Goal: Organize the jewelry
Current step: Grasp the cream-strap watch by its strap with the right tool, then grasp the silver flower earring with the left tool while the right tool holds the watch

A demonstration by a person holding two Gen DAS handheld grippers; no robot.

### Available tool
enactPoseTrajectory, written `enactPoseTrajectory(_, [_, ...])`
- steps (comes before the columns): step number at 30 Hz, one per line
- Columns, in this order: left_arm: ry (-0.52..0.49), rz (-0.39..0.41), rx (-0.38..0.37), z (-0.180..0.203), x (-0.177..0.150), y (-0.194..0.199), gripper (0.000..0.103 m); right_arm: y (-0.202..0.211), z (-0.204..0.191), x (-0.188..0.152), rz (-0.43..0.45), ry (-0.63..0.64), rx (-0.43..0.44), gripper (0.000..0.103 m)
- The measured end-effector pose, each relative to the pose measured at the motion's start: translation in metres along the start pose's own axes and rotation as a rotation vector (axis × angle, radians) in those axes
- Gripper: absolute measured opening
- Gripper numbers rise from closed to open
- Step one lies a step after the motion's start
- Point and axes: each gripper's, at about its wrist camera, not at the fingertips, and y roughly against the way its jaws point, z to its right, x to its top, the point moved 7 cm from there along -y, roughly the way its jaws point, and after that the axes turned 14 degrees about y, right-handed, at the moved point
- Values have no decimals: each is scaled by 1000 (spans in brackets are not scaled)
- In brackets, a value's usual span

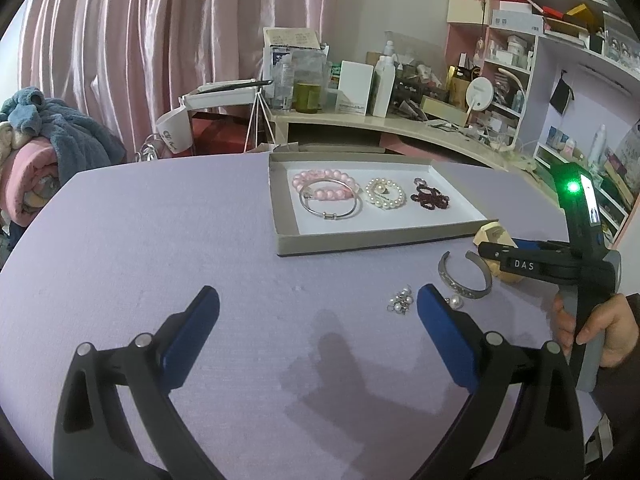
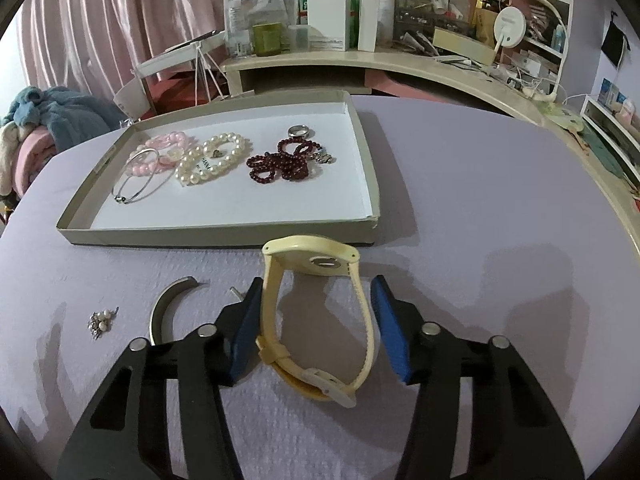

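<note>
A shallow beige tray (image 2: 224,236) (image 1: 288,240) on the lilac table holds a pink bead bracelet (image 2: 160,148), a thin silver bangle (image 2: 138,184), a pearl bracelet (image 2: 212,160), dark red beads (image 2: 280,164) and a ring (image 2: 299,131). A cream watch (image 2: 316,320) stands on the table between the fingers of my right gripper (image 2: 316,316), which is open around its strap; the left pad is beside the strap. A silver cuff (image 1: 466,280) (image 2: 166,304) and pearl earrings (image 1: 401,303) (image 2: 102,322) lie in front of the tray. My left gripper (image 1: 318,312) is open and empty above the table.
The right gripper's body and the hand holding it (image 1: 592,280) show at the right of the left wrist view. A cluttered desk (image 2: 360,56) and shelves (image 1: 560,40) stand behind the table. Pink curtains and a heap of blankets (image 1: 44,148) are at the left.
</note>
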Motion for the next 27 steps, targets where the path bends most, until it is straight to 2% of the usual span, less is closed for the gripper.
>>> enactPoseTrajectory(7, [-15,-9,-4,8,-3,-4,99,0,7,-6,-22,-22,-4,52])
enactPoseTrajectory(10, [-21,-17,-6,13,-5,-7,99,3,7,-7,-11,-20,7,41])
enactPoseTrajectory(18, [-74,-79,14,34,-18,-31,98,20,26,-10,32,-86,32,40])
enactPoseTrajectory(22, [-96,-136,17,49,-26,-49,80,23,34,-11,38,-123,60,40])
enactPoseTrajectory(24, [-105,-158,25,54,-30,-57,75,24,35,-12,39,-131,70,40])
enactPoseTrajectory(27, [-114,-187,37,59,-35,-69,63,24,37,-13,39,-134,78,40])
